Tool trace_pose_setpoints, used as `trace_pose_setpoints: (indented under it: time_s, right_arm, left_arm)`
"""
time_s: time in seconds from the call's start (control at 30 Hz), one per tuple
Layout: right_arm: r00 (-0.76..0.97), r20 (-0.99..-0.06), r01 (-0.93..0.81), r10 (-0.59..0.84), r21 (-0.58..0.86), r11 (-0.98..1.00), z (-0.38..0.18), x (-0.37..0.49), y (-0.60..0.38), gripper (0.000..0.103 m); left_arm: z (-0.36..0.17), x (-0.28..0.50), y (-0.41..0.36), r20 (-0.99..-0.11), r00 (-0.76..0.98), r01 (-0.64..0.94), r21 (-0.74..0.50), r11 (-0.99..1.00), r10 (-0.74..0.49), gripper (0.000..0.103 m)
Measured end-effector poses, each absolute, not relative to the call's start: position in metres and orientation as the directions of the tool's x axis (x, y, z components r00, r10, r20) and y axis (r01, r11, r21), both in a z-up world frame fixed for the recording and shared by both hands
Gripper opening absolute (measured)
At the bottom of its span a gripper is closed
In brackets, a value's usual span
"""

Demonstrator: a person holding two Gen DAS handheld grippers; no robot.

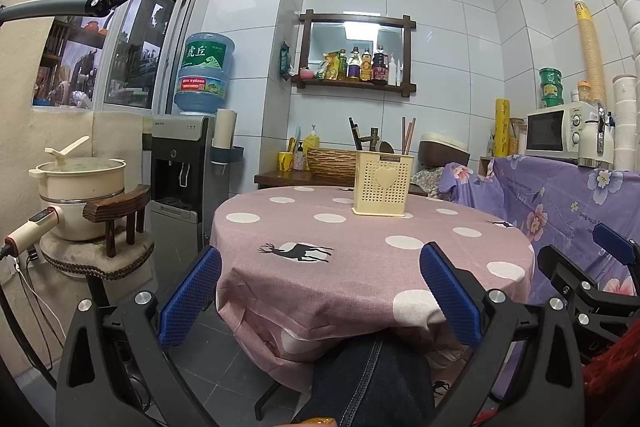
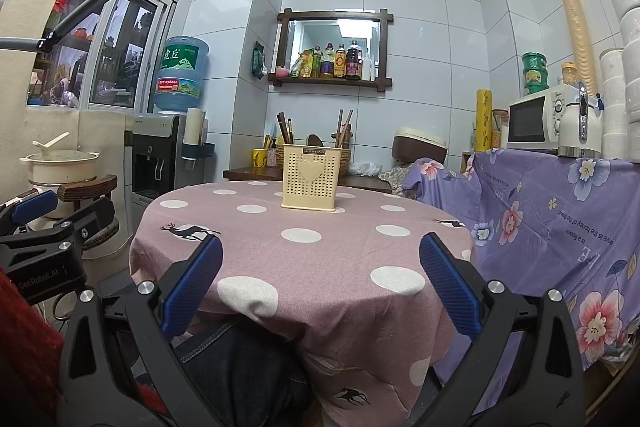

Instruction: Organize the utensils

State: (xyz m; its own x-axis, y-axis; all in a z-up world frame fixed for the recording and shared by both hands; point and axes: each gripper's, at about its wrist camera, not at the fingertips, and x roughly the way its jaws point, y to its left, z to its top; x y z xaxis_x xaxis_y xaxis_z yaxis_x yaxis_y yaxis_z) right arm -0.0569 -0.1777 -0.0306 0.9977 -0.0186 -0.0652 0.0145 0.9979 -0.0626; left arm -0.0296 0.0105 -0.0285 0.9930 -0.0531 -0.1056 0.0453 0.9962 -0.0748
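Utensils, as far as I can see, are only the dark handles and chopsticks (image 2: 343, 129) poking up behind the cream perforated holder (image 2: 311, 175); whether they stand inside it or in something behind it I cannot tell. Nearest the lens in the left wrist view, my left gripper (image 1: 320, 291) fills the bottom of the frame with its blue pads spread wide apart and nothing between them, above a denim-clad leg (image 1: 376, 379) at lower centre. In the right wrist view my right gripper (image 2: 320, 287) is likewise spread wide and empty at the bottom of the frame. Each tool shows at the edge of the other's view. Beyond the fingers lies the round table under a pink polka-dot cloth with deer prints (image 2: 304, 259), filling the middle of both frames. The holder, with a heart on its front, stands upright at the far side of the table, just above centre. Further back on the left are a water dispenser (image 1: 180, 163) and a cream pot (image 1: 80, 179); a microwave (image 1: 556, 133) sits at right, and a wall shelf of bottles (image 1: 356, 67) hangs at upper centre.
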Motion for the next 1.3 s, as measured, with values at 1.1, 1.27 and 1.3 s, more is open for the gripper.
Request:
trace_pose_setpoints:
  time_s: [1.1, 1.27, 1.3]
  right_arm:
    - [0.997, -0.071, 0.010, -0.015, -0.064, 0.998, -0.0331, -0.0580, -0.1802, 0.097]
    - [0.997, -0.074, 0.007, -0.012, -0.064, 0.998, -0.0345, -0.0580, -0.1811, 0.097]
    - [0.997, -0.073, 0.007, -0.012, -0.065, 0.998, -0.0351, -0.0585, -0.1811, 0.097]
  left_arm:
    - [-0.0333, -0.0298, 0.0073, -0.120, 0.992, 0.040, -0.080, 0.996, -0.049, 0.099]
    - [-0.0335, -0.0294, 0.0064, -0.124, 0.991, 0.038, -0.081, 0.996, -0.048, 0.099]
    - [-0.0333, -0.0286, 0.0070, -0.124, 0.991, 0.040, -0.081, 0.996, -0.050, 0.099]
